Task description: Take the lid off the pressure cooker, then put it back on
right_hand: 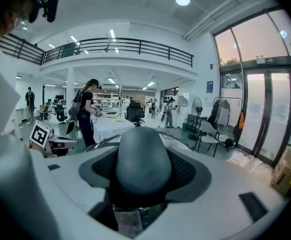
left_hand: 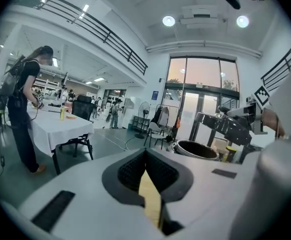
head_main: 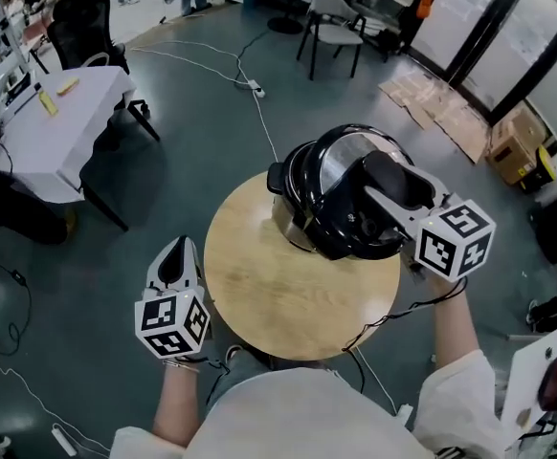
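"Lid [head_main: 334, 168] of the pressure cooker: where does it sit against the jaws?"

"Its dark handle fills the space between the jaws of the right gripper [head_main: 389, 189]. The ribbed pads press on both sides of that handle, so this gripper is clenched on the lid."

"And the pot [head_main: 289, 224]?"

"It stands just below those jaws, on the round wooden table [head_main: 278, 299]. From the left gripper view the pot's rim shows open, and the lid hangs above it and a little to one side, tilted and not touching the rim."

"What about the left gripper [head_main: 176, 256]?"

"Its jaws are drawn together at the tips and nothing lies between them. Only a thin strip of the tabletop shows through the slit behind the tips. The table's near edge is just beside these jaws, and the pot and lid are ahead of them and off to one side, well apart."

"Anything further out?"

"Beyond the left jaws a person [left_hand: 23, 106] stands at a table with a white cloth [left_hand: 60, 126]."
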`<state>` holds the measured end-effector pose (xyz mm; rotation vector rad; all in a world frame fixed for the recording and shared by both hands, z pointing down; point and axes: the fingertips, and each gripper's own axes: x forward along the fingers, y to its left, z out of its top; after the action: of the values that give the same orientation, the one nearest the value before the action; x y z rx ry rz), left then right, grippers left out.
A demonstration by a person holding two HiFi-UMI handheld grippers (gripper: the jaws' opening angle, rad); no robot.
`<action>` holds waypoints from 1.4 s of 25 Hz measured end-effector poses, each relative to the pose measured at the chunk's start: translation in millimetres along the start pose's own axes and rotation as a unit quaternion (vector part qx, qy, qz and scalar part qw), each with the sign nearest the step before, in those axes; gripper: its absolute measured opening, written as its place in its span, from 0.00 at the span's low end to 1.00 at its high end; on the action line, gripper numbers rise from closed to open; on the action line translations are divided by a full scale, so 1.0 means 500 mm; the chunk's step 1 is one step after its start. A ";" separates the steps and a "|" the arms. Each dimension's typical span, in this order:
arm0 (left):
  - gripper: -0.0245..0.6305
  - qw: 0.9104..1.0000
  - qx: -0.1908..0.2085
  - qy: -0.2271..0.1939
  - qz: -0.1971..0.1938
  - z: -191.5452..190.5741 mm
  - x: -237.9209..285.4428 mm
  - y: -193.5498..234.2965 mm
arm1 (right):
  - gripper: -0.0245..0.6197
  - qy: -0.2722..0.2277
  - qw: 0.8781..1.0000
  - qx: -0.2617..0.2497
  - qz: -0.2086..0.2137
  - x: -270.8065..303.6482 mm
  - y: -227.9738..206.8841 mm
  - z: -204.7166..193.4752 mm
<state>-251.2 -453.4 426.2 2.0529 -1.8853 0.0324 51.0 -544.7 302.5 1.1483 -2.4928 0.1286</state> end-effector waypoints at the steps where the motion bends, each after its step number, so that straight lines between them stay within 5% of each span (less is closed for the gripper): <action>1: 0.03 1.000 0.002 0.000 -0.005 0.009 -0.001 0.002 | 0.49 -0.002 1.000 0.001 -0.006 -0.010 0.009 0.008; 18: 0.03 0.990 0.024 0.004 -0.136 -0.007 -0.058 -0.110 | 0.49 -0.029 0.990 0.051 -0.124 -0.262 0.122 -0.065; 35: 0.03 0.965 0.091 0.052 -0.242 -0.075 -0.016 -0.270 | 0.49 -0.030 0.959 0.128 -0.253 -0.423 0.147 -0.263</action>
<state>-113.0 -428.6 426.9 2.5284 -1.3179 0.1923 161.2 -313.7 347.4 1.8822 -2.1897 0.2813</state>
